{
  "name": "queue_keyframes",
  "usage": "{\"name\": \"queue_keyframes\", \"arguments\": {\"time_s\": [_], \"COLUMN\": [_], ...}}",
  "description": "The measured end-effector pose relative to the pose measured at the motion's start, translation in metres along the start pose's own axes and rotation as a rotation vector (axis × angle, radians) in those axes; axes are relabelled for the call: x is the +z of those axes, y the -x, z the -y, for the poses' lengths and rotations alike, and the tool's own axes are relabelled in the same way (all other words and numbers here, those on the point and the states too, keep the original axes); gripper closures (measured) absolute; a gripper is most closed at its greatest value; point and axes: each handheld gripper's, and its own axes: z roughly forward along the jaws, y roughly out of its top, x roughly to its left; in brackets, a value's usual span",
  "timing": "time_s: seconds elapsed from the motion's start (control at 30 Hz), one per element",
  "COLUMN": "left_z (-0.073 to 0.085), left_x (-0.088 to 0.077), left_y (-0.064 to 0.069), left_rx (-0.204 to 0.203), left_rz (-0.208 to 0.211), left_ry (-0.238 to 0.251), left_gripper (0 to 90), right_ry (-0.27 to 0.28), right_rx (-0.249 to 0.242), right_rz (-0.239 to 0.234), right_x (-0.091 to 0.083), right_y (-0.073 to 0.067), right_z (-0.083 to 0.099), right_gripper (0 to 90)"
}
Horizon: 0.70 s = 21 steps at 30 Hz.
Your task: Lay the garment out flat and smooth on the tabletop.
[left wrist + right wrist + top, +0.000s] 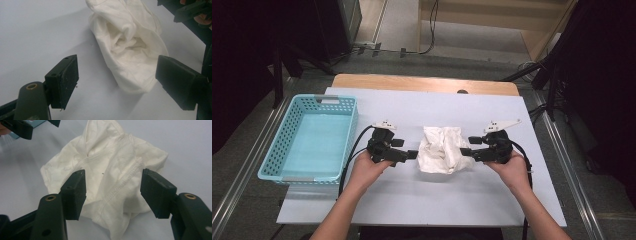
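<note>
A crumpled white cloth [442, 149] lies in the middle of the white table top [437, 200]. My left gripper [412, 155] rests just off the cloth's left edge, pointing right at it, jaws open. In the left gripper view the cloth [127, 47] lies ahead of the left gripper [117, 75], with bare table between the pads. My right gripper [464, 151] sits at the cloth's right edge, pointing left. In the right gripper view the right gripper [115, 191] is open, and a seamed fold of the cloth [112, 170] lies between the pads, which stand apart from it.
A light blue plastic basket [353, 130] with nothing inside stands at the table's left edge. A wooden strip [422, 82] runs along the far edge. Dark stands and cables surround the table. Each gripper view also catches the other gripper: the right gripper [192, 12], the left gripper [20, 127].
</note>
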Motion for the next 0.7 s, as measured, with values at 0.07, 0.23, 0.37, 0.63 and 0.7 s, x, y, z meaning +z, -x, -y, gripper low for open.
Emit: {"name": "queue_keyframes", "arguments": {"time_s": [0.07,0.23,0.37,0.63,0.7], "left_z": [0.000,0.001,0.001,0.004,0.005], "left_x": [0.000,0.001,0.001,0.002,0.002], "left_y": [0.000,0.001,0.002,0.003,0.003], "left_rx": [0.001,0.001,0.002,0.000,-0.001], "left_rz": [-0.002,-0.001,0.001,0.000,-0.003], "left_ry": [-0.003,-0.009,-0.009,-0.015,-0.015], "left_gripper": [19.1,19.1,19.1,19.1,19.1], "right_ry": [-0.004,-0.022,-0.020,-0.030,-0.046], "right_rx": [0.002,0.026,0.031,0.048,0.044], "right_rz": [0.002,0.007,0.006,-0.016,-0.022], "right_x": [0.004,0.014,0.020,0.035,0.039], "right_y": [0.001,0.008,0.010,0.014,0.015], "right_z": [-0.001,-0.003,-0.008,-0.027,-0.027], "right_gripper": [35.0,34.3,34.1,33.9,34.4]}}
